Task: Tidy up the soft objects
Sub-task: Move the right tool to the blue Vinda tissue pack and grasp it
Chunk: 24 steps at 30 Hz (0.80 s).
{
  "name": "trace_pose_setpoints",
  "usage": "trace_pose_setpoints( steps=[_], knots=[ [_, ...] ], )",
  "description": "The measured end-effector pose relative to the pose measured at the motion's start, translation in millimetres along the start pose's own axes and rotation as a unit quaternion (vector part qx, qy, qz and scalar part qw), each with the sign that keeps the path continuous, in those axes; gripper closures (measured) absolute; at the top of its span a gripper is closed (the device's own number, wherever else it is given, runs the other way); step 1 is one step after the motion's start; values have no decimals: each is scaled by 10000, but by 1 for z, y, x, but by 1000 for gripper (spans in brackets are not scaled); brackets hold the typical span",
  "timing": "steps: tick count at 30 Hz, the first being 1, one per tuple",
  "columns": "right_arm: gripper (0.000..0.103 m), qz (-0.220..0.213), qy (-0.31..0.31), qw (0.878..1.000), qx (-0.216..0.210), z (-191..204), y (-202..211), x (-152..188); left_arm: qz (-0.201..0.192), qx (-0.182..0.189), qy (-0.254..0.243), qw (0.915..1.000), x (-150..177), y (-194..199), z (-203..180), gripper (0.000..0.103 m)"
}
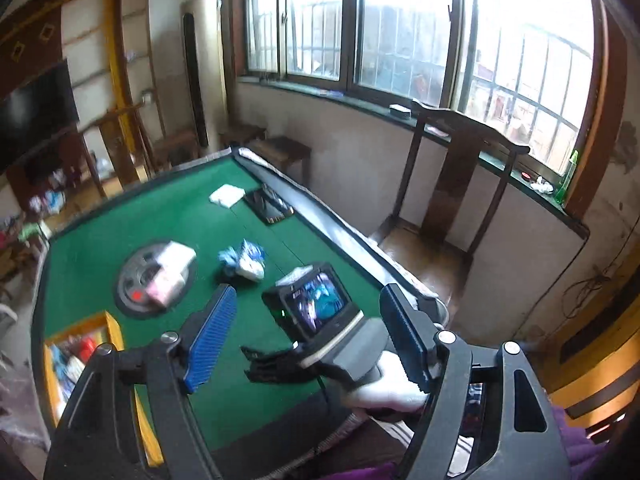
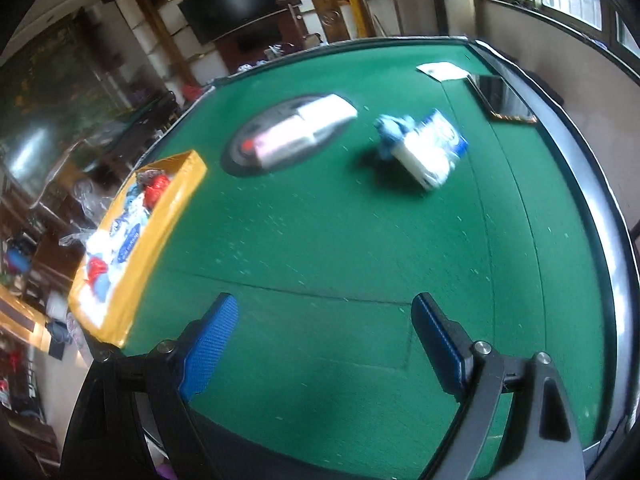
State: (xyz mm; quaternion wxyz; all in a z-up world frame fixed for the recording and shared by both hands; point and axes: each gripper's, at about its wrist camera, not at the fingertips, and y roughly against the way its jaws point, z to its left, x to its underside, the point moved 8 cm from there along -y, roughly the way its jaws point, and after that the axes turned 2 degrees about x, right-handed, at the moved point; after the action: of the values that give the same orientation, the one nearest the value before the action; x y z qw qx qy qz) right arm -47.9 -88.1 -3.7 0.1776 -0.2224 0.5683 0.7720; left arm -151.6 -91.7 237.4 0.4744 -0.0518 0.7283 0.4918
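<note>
Stretching ahead of both tongs, the green felt table (image 2: 320,240) carries everything. The yellow cardboard box (image 2: 168,216) of soft packets sits left of the right gripper (image 2: 324,344), whose blue pads stand spread with nothing between. Beyond it lies the crumpled blue-and-white soft pack (image 2: 424,148), well apart. The left gripper (image 1: 308,336) is spread too, empty, with the right-hand device's screen (image 1: 320,304) just ahead.

near half of bench (image 2: 340,260) open felt; yellow box (image 2: 160,216) blocks left edge, blue-white packet (image 2: 428,148) and disc (image 2: 280,136) sit far-centre
</note>
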Motion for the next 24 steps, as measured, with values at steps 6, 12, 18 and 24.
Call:
trace_pose_setpoints(
  steps=[6,12,18,24],
  knots=[
    [17,-30,-110,9999,-115,-8,-6,-1,57,-418,-82,9991,9,-4,10,29],
    [18,-300,-145,9989,-343,-2,-2,2,-10,-350,594,9976,69,-24,92,29],
    [17,-504,-442,9974,-262,-29,11,15,-200,-782,2709,9592,176,-25,228,29],
    [17,-808,-770,9937,-57,-61,33,6,-633,-907,3595,9266,229,-11,250,29]
  ],
)
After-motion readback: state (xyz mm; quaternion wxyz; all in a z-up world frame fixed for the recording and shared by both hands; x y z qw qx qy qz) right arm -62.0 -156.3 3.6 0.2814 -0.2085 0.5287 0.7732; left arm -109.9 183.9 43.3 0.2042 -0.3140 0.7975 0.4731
